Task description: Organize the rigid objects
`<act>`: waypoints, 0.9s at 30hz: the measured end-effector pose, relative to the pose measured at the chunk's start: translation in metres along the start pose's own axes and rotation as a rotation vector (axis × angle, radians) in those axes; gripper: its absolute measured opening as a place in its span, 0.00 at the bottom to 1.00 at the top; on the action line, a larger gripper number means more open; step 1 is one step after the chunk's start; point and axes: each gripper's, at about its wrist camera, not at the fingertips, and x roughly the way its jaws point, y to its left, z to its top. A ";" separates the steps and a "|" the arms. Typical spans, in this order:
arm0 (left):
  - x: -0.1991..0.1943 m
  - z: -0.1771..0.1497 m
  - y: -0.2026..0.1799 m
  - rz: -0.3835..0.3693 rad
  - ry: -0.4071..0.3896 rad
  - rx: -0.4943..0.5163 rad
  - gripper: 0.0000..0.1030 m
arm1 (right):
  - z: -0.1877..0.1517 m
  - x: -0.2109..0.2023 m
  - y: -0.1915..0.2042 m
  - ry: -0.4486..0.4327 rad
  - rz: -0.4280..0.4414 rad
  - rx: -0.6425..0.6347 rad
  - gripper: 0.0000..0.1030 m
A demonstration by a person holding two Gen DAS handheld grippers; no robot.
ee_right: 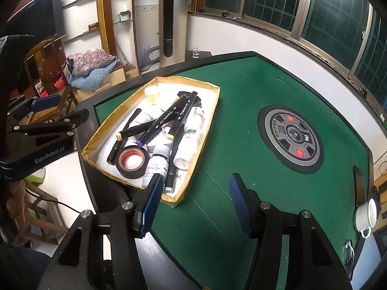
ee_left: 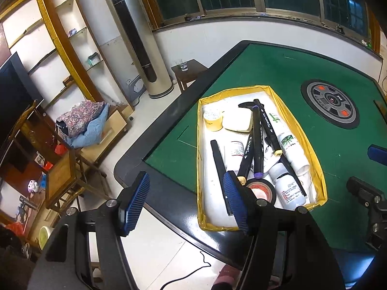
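A shallow rectangular tray with yellow-taped walls and a white floor (ee_left: 300,130) sits on the green felt surface with a black glossy rim (ee_right: 241,111), close to its near-left corner. Everything loose is gathered inside that tray. At the near end lies a roll of black electrical tape with a reddish core (ee_right: 131,160), flat on its side; beside it stands a small white plastic bottle with a printed label (ee_left: 289,189). A longer white bottle with green leaf print (ee_right: 193,135) lies along the tray's right wall. Several black marker pens (ee_right: 167,119) are piled crosswise over the bottles (one shows a purple band, another a cream end cap). At the far end are a roll of pale yellow tape (ee_left: 212,118) and a cream rounded block (ee_left: 237,120), touching each other.

The left tongs (ee_left: 186,203) are spread wide with nothing between them, hovering at the tray's near-left corner; the right blue pad (ee_left: 233,200) overlaps the tray in view. The right tongs (ee_right: 196,203) are likewise spread and empty, above the bare felt just right of the tray. A round grey control dial with red markers (ee_right: 291,139) is set into the middle of the surface, and a white enamel mug (ee_right: 365,215) stands at its right edge.
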 end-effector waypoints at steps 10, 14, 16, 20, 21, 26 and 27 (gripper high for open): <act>0.006 0.003 0.007 -0.006 0.003 -0.010 0.61 | 0.003 0.002 0.005 0.005 -0.008 -0.010 0.50; 0.007 0.004 0.007 -0.010 0.003 -0.008 0.61 | 0.004 0.003 0.005 0.008 -0.004 -0.007 0.50; 0.008 0.004 0.008 -0.014 0.004 -0.005 0.61 | 0.004 0.004 0.005 0.011 0.002 -0.002 0.50; 0.009 0.004 0.008 -0.018 0.008 -0.002 0.61 | 0.004 0.005 0.005 0.018 0.009 0.004 0.50; 0.010 0.004 0.007 -0.020 0.008 -0.002 0.61 | 0.004 0.005 0.005 0.018 0.009 0.002 0.50; 0.011 0.002 0.008 -0.029 0.016 0.000 0.61 | 0.004 0.006 0.008 0.020 0.012 0.001 0.50; 0.011 0.002 0.007 -0.026 0.015 0.002 0.61 | 0.004 0.007 0.009 0.021 0.011 0.001 0.50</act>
